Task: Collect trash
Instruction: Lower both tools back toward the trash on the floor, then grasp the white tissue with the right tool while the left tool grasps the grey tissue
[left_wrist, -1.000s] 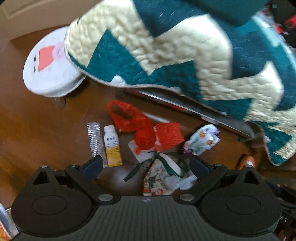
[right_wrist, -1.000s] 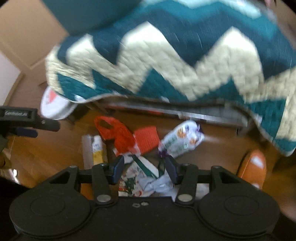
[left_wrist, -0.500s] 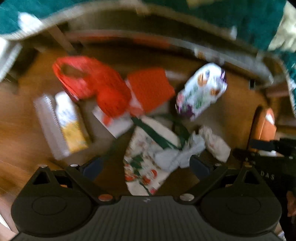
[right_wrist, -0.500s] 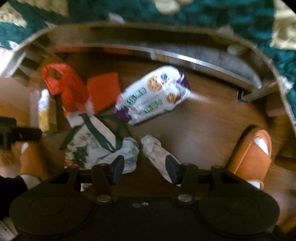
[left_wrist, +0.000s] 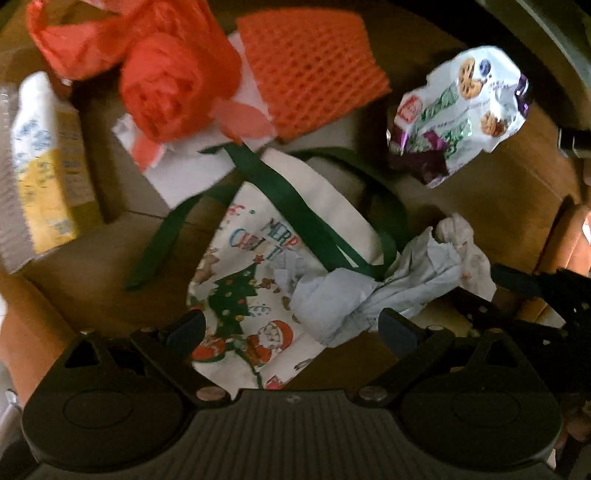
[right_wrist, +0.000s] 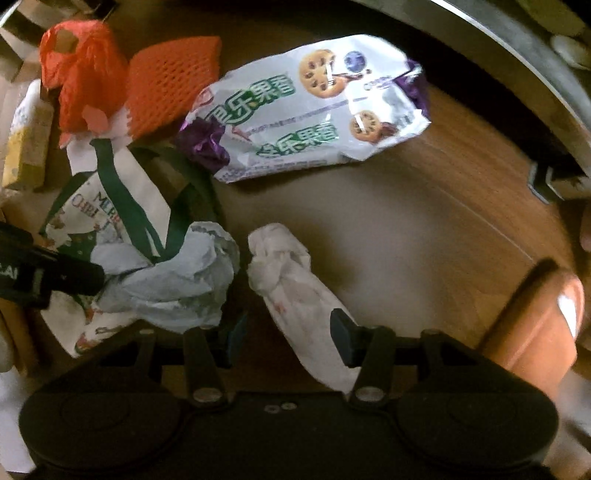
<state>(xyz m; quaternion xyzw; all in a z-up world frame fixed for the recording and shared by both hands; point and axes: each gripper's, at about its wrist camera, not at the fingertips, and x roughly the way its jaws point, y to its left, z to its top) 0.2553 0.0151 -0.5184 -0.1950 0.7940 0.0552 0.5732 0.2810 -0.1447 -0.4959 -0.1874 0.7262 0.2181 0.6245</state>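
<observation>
Both units point down at litter on the wooden floor (right_wrist: 424, 206).

Right hand-held gripper (right_wrist: 288, 334): jaws spread, straddling the near end of a white crumpled tissue wad (right_wrist: 291, 280); pads not pressing it, nothing pinched.

Left hand-held gripper (left_wrist: 291, 328): jaws spread wide over the near edge of a Christmas-print tote bag (left_wrist: 258, 295) with green straps, nothing held. A pale blue crumpled paper (left_wrist: 351, 295) lies on the bag's right side, touching the right pad or just beside it, can't tell which.

Rest of the trash, farther out: cookie wrapper (right_wrist: 310, 107) far right of the bag; orange foam net (left_wrist: 314, 70) and red plastic bag (left_wrist: 147, 70) far centre-left; yellow-white drink bottle (left_wrist: 44, 162) at left. Orange slipper (right_wrist: 532, 321) at near right in the right view.
</observation>
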